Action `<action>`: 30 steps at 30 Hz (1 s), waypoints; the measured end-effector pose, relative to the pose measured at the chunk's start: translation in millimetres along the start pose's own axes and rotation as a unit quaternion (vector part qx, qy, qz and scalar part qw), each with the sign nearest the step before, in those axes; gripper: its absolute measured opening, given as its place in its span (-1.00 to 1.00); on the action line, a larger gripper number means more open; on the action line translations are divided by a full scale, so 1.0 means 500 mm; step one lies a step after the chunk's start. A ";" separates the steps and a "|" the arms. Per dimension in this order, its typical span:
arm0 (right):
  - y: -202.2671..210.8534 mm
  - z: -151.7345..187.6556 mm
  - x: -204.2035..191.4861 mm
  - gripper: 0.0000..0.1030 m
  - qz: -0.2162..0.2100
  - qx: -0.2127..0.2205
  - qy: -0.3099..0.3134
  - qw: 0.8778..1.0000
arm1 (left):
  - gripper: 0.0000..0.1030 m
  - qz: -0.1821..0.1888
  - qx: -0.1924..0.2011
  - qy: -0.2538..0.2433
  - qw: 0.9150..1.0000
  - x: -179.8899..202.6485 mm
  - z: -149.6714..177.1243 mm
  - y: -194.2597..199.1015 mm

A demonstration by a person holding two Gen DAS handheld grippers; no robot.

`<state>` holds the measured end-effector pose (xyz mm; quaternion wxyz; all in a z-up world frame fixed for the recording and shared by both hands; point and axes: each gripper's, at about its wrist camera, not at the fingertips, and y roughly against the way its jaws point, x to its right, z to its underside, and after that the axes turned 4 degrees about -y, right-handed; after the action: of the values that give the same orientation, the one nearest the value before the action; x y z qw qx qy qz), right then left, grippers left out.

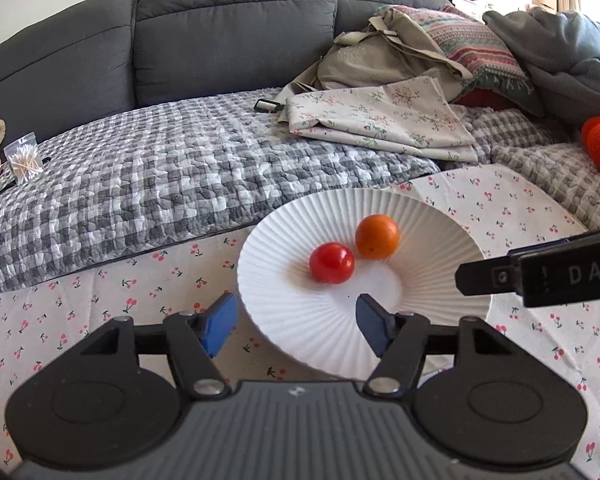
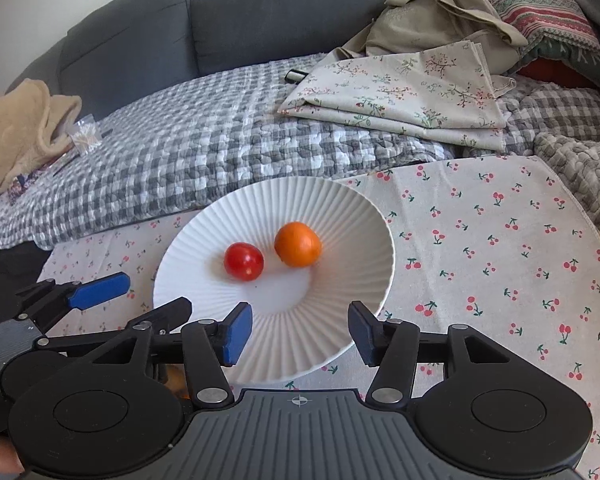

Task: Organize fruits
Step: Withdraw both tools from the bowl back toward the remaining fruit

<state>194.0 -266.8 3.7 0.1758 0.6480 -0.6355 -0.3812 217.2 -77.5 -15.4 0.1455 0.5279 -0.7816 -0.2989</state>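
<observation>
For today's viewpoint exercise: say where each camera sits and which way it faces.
Left wrist: on the left gripper, angled down at the white plate; the right gripper's finger enters from the right.
Right wrist: on the right gripper, facing the same plate; left gripper at lower left.
Shared: plate, red tomato, orange tomato, sofa.

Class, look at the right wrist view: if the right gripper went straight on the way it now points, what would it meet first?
Most likely the white ribbed plate, whose near part lies between the open right gripper jaws. The red tomato sits farther along, slightly left; depth is hard to judge.
</observation>
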 end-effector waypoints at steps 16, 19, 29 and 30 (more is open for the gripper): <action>0.151 0.038 -0.017 0.96 -0.025 0.018 0.004 1.000 | 0.78 -0.010 -0.021 0.102 0.994 -0.052 0.016 0.124; 0.176 0.059 -0.026 1.00 -0.010 0.023 0.001 1.000 | 0.89 -0.013 -0.027 0.123 0.992 -0.059 0.027 0.156; 0.255 0.116 -0.056 1.00 -0.017 0.028 0.030 0.999 | 0.98 -0.042 -0.050 0.134 0.989 -0.049 0.084 0.233; 0.260 0.123 -0.058 1.00 -0.021 0.027 0.033 0.999 | 0.98 -0.043 -0.050 0.130 0.989 -0.044 0.089 0.241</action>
<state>63.2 -240.1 64.5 0.1709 0.6775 -0.6260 -0.3463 113.1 -11.5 26.5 0.2592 0.5871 -0.7168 -0.2726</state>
